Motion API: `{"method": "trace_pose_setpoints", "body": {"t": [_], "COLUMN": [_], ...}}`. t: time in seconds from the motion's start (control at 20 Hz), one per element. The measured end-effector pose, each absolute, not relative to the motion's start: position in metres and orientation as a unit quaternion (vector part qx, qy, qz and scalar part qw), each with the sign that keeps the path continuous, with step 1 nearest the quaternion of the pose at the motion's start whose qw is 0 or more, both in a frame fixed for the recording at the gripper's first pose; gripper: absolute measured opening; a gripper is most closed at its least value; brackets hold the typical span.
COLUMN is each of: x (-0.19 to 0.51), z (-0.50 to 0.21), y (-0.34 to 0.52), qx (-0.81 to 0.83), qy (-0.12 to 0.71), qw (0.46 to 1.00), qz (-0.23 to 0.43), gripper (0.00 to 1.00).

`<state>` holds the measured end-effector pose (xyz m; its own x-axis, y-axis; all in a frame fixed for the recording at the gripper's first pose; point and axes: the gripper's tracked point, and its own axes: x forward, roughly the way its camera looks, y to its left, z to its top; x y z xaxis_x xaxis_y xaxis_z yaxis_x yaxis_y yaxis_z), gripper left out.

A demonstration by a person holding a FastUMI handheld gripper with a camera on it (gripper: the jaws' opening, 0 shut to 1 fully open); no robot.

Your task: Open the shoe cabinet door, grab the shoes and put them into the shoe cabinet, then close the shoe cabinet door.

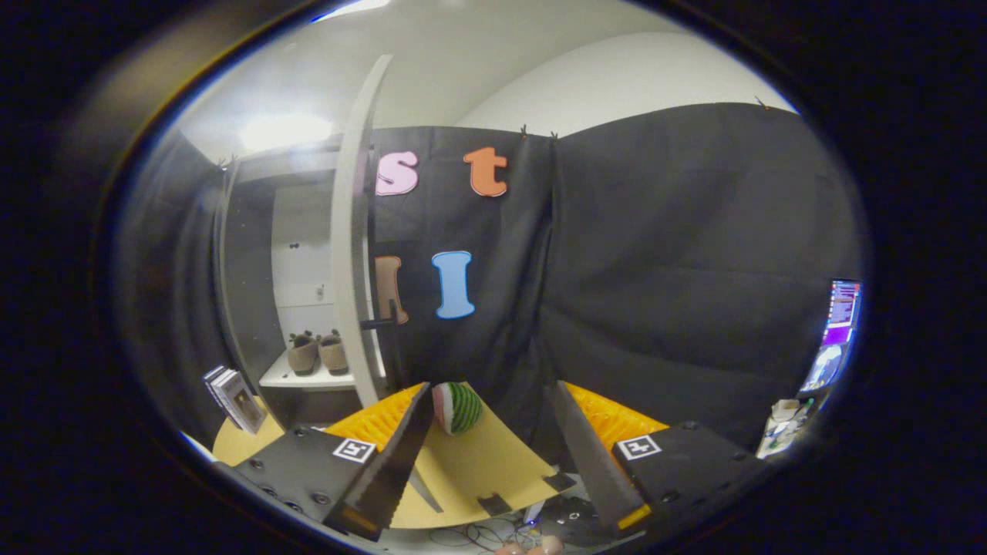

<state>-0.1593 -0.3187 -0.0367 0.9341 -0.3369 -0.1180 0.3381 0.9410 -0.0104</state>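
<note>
Gripper [490,455] spread empty over tan table [470,470], shoes [318,353] inside open shoe cabinet [308,379]

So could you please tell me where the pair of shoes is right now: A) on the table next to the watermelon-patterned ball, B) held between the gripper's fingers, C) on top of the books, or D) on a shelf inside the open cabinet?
D: the shoes stand side by side on the white shelf behind the open cabinet door, while the gripper is open and holds nothing.
</note>
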Motion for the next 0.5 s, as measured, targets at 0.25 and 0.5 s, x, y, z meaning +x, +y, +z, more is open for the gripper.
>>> {"method": "trace_pose_setpoints", "body": {"t": [0.25, 0.5], "x": [-0.092, -0.026], "z": [-0.037, -0.040], "y": [-0.333, -0.321], "qx": [-0.008, -0.014], "qy": [0.042, 0.027], "qw": [0.995, 0.999], "qz": [-0.094, -0.027], "gripper": [0.97, 0.97]}}
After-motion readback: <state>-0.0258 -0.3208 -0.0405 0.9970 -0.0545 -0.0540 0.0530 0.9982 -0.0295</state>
